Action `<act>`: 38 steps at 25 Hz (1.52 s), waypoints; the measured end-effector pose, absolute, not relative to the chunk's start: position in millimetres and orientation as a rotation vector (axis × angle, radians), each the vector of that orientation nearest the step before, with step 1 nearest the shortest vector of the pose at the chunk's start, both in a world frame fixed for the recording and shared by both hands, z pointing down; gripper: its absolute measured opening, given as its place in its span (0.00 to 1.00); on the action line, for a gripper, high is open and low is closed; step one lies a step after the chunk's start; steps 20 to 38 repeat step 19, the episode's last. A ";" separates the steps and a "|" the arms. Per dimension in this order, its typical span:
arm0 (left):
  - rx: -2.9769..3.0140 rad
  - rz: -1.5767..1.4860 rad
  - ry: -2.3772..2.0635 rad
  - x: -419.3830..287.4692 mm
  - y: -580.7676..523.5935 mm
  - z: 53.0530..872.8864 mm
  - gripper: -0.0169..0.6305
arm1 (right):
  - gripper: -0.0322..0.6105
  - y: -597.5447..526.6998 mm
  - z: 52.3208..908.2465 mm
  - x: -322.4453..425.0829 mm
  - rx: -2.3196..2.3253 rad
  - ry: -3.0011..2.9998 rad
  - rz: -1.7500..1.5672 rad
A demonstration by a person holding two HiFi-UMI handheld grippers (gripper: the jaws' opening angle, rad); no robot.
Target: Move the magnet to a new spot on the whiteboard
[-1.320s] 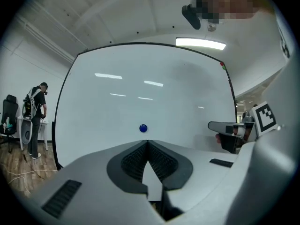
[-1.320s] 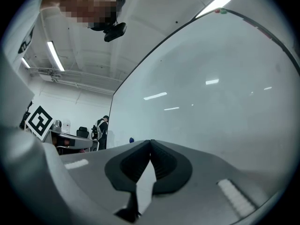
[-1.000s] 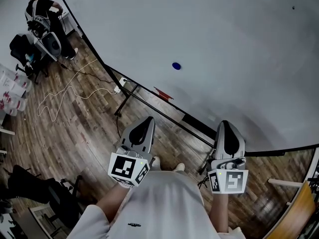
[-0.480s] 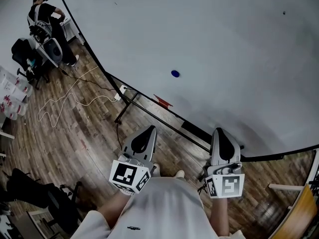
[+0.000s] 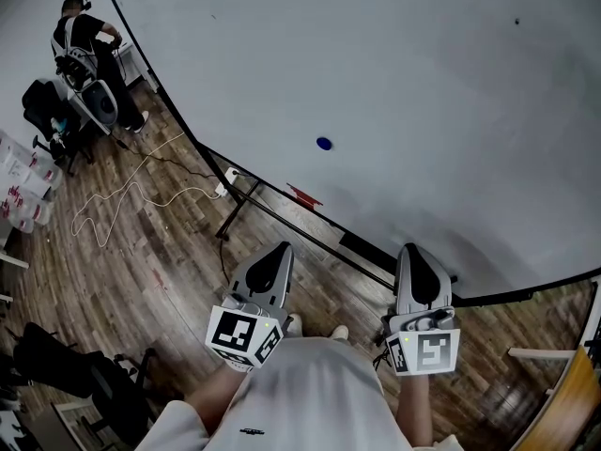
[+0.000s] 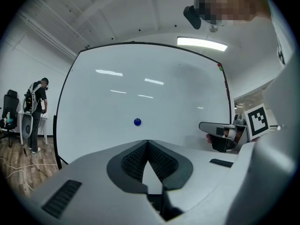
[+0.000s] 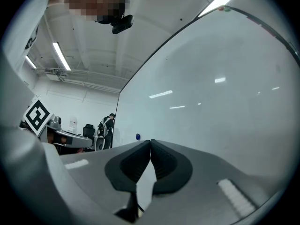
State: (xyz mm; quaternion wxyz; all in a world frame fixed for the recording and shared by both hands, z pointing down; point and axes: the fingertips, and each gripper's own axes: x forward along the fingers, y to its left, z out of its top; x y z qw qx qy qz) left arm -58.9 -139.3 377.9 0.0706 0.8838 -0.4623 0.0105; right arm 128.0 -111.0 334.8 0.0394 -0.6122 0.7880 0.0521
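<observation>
Wood floor [image 5: 141, 242] is being stood on before the whiteboard [image 5: 423, 83]; the blue magnet [image 5: 324, 143] is sitting low on its left part, far from both grippers. The left gripper [image 5: 279, 249] and right gripper [image 5: 414, 250] are being held closed and empty, a scene fitting either a magnet awaiting pickup or one already placed.

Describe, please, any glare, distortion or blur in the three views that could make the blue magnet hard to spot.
Left gripper view: fisheye bowing and dark corners; ceiling-light streaks glare on the whiteboard above the magnet, which is sharp. Right gripper view: same fisheye, oblique board, magnet only a tiny dot. Head view: even light, no glare, magnet clear.
</observation>
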 end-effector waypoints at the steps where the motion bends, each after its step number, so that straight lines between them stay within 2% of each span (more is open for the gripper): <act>1: 2.660 0.031 -1.388 -58.0 -138.8 377.5 0.04 | 0.06 -110.3 334.2 128.6 -1.876 2.414 0.159; 38: 2.656 0.032 -1.386 -46.3 -124.1 376.5 0.04 | 0.06 -95.9 332.5 137.4 -1.867 2.406 0.156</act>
